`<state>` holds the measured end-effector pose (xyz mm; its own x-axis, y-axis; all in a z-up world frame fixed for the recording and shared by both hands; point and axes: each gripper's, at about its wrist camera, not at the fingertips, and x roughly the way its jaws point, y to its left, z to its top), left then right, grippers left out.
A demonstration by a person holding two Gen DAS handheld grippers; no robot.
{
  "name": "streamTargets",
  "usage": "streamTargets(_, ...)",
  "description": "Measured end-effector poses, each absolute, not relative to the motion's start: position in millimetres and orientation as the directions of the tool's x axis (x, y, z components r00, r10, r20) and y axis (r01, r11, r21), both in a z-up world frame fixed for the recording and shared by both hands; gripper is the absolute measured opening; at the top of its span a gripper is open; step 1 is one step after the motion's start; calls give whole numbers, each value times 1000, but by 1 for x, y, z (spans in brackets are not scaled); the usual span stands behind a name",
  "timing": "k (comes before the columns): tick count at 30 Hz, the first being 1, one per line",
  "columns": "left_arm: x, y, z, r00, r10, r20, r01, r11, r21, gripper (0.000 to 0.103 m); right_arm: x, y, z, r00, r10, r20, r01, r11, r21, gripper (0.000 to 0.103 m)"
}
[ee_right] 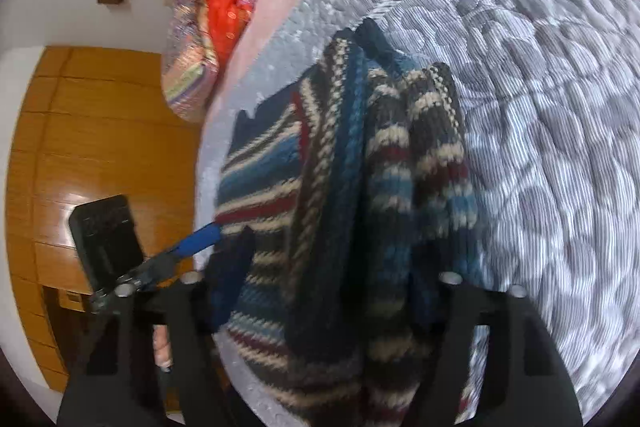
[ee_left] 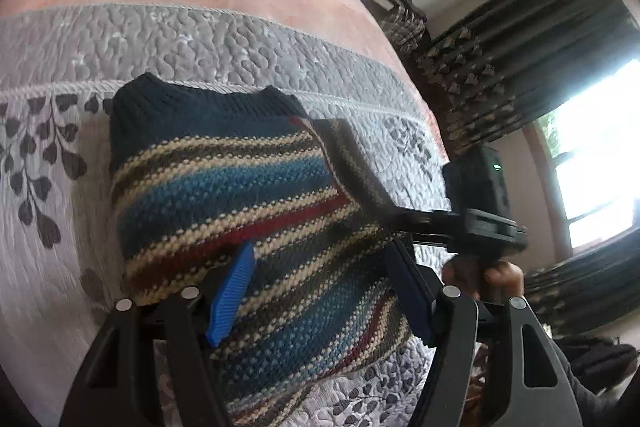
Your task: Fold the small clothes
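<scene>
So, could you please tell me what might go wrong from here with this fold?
1. The sweater is thick; the flap lifted by the right gripper may bunch or spring back instead of lying flat.
2. The left gripper has its jaws open over the lower part, holding nothing, so the body could drag across the bedspread.
3. The two grippers are close together and might collide.

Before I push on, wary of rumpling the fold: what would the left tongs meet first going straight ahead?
The striped sweater. The left tongs stand open over it, so its knit likely comes first, then the bedspread beyond.
</scene>
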<state>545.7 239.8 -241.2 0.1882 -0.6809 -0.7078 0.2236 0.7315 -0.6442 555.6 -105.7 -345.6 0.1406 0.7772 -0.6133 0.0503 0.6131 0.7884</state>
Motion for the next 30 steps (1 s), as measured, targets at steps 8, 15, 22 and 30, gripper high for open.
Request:
streamTargets(8, 531, 240, -250, 143, -741, -656, 239, 669, -704, 69, 525, -139, -336, 269, 713, -648, 36, 665, 746, 21)
streamTargets(15, 535, 237, -270, 128, -732, -669, 196, 680, -707, 69, 500, -157, -331, 335, 716, -613, 76, 628, 775, 64)
streamTargets(22, 521, 220, -264, 58, -773, -632, 261, 623, -738, 69, 463, -127, -314, 219, 671, -708, -55, 733, 678, 43)
streamTargets(30, 532, 212, -280, 55, -719, -693, 205, 687, -697, 54, 467, -138, -350, 232, 678, -697, 54, 707, 705, 28)
